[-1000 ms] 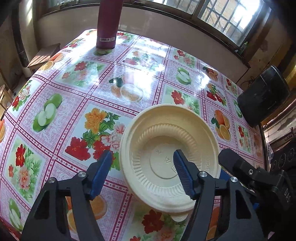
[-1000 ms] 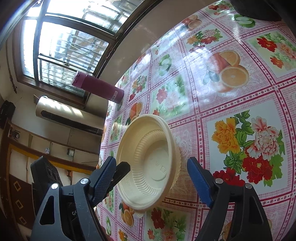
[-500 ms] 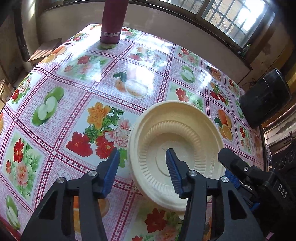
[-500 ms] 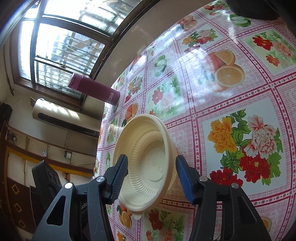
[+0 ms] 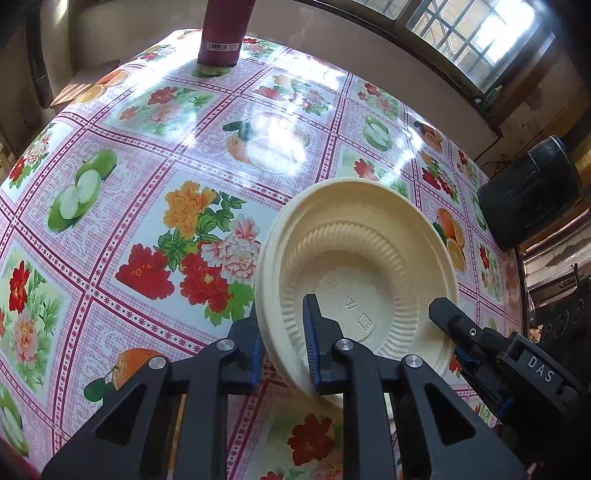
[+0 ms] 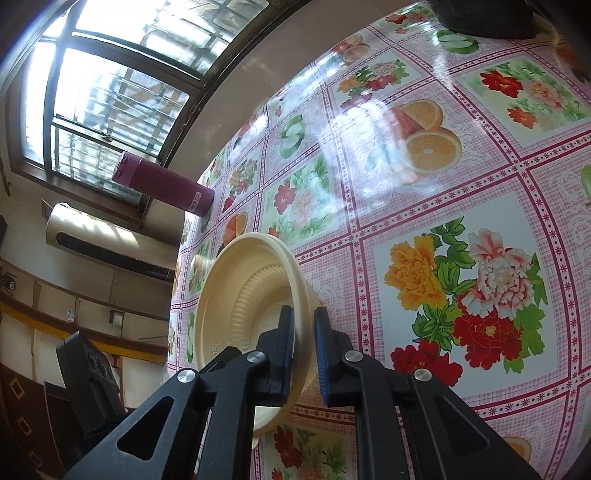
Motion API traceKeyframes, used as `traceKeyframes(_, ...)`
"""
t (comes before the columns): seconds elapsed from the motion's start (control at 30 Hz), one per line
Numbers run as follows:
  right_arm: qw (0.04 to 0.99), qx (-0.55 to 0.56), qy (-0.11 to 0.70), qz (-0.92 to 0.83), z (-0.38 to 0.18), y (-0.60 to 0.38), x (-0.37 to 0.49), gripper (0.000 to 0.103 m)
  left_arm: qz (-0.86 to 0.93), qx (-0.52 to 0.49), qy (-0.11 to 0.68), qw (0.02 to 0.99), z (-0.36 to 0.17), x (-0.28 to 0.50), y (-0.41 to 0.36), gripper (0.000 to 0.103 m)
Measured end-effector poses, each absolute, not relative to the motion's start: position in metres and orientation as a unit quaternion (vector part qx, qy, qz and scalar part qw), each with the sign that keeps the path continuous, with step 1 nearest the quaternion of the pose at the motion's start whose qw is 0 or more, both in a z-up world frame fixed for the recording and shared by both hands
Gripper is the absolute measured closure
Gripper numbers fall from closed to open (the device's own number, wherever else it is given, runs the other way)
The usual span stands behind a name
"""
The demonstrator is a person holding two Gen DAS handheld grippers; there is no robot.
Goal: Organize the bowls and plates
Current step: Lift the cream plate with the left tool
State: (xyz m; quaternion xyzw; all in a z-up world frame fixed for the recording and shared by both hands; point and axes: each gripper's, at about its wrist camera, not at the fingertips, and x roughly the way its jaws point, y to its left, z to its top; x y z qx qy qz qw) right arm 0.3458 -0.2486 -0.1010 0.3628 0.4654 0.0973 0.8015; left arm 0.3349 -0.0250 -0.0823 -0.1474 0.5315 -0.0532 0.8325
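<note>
A cream plastic bowl (image 5: pixel 354 266) with a ribbed inner wall sits on the flowered tablecloth near its front edge. My left gripper (image 5: pixel 282 343) is shut on the bowl's near-left rim, one finger inside and one outside. My right gripper (image 6: pixel 304 350) is shut on the bowl's (image 6: pixel 240 295) opposite rim, and it also shows in the left wrist view (image 5: pixel 461 332) at the bowl's right side. A second cream rim peeks out under the bowl; I cannot tell what it is.
A tall magenta flask (image 5: pixel 225 33) stands at the table's far edge by the window; it also shows in the right wrist view (image 6: pixel 162 184). A black round object (image 5: pixel 532 195) stands off the table's right side. The tablecloth (image 5: pixel 147 166) stretches left and back.
Both grippers have closed from wide open onto opposite rims of the bowl. The bowl now looks slightly tilted.
</note>
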Motion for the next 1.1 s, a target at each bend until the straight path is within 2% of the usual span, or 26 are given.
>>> traceKeyframes(0.53, 0.794, 0.363, 0.478, 0.093, -0.091, -0.254, 0.328, 0.094, -0.076, -0.125, 0.524, 0.839, -0.08, 0.306, -0.032, 0.086)
traceKeyframes(1.1, 0.817, 0.364, 0.442, 0.069, -0.061, -0.294, 0.186, 0.094, -0.148, -0.071, 0.503, 0.849, -0.058, 0.2, -0.072, 0.085)
